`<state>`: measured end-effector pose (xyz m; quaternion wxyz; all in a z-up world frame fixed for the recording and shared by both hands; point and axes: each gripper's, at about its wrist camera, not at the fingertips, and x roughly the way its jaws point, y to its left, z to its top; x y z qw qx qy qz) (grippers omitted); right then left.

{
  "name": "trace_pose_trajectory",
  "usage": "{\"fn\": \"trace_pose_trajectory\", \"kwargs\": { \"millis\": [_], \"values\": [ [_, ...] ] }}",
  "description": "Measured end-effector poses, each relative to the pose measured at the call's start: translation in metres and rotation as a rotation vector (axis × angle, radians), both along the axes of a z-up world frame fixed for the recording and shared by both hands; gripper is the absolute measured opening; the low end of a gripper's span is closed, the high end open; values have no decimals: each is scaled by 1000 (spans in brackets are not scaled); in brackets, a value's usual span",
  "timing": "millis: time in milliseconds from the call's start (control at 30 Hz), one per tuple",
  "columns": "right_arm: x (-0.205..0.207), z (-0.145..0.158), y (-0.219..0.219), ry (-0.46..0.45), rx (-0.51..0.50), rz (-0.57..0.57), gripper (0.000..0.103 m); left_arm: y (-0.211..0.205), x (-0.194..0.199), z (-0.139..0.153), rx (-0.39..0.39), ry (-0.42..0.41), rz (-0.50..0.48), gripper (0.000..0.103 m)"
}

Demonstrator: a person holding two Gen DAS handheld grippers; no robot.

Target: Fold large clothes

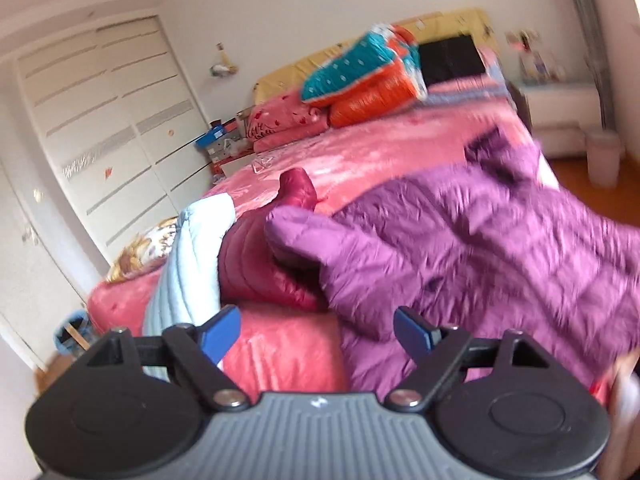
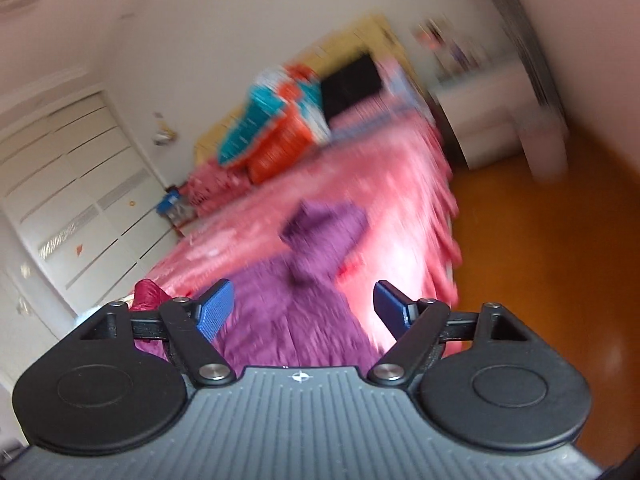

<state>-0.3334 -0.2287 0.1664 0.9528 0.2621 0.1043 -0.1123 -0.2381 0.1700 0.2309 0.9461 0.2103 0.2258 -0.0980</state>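
Left gripper (image 1: 318,330): blue-padded jaws spread wide, nothing between them, hovering over near edge of pink plush-covered bed (image 1: 288,352). Right gripper (image 2: 304,310): likewise released, jaws apart, empty, above garment. Purple quilted puffer jacket (image 1: 472,248) lies spread across near right part of bed, sleeve end reaching toward bed centre. Just left of it, touching: dark red quilted jacket (image 1: 256,264), then light blue padded garment (image 1: 188,264). Far end: pink pillows (image 1: 280,124), teal-and-orange folded quilt stack (image 1: 368,76), yellow headboard (image 1: 440,24). White sliding wardrobe (image 1: 104,128) on left. Both views blurred.
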Motion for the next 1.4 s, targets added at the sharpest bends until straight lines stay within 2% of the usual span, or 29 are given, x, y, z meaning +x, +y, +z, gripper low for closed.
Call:
{"fn": "trace_pose_trajectory", "kwargs": {
  "millis": [100, 200, 400, 533, 633, 833, 900, 1033, 1133, 1267, 1400],
  "values": [
    [8, 22, 29, -65, -219, 8, 101, -9, 12, 1, -109, 15, 9, 84],
    [12, 37, 46, -156, -357, 14, 103, -19, 27, -7, -195, 43, 3, 84],
    [34, 52, 50, -321, -354, 90, 103, -39, 64, -43, -276, 112, 19, 84],
    [54, 45, 45, -374, -340, 103, 103, -46, 90, -73, -281, 166, 49, 84],
    [72, 35, 40, -384, -299, 103, 103, -48, 106, -94, -313, 202, 70, 84],
    [131, -8, 34, -281, -232, 81, 103, -51, 125, -121, -336, 245, 106, 83],
    [154, -30, 35, -203, -234, 87, 103, -52, 129, -118, -371, 232, 96, 83],
    [195, -73, 36, -37, -220, 137, 103, -69, 143, -109, -394, 194, 55, 83],
    [224, -94, 38, 89, -235, 184, 103, -89, 160, -107, -418, 176, 2, 83],
    [237, -104, 43, 152, -224, 224, 103, -123, 183, -113, -412, 156, -58, 84],
    [249, -85, 32, 155, -192, 227, 103, -151, 204, -128, -416, 180, -95, 84]
  ]
}}
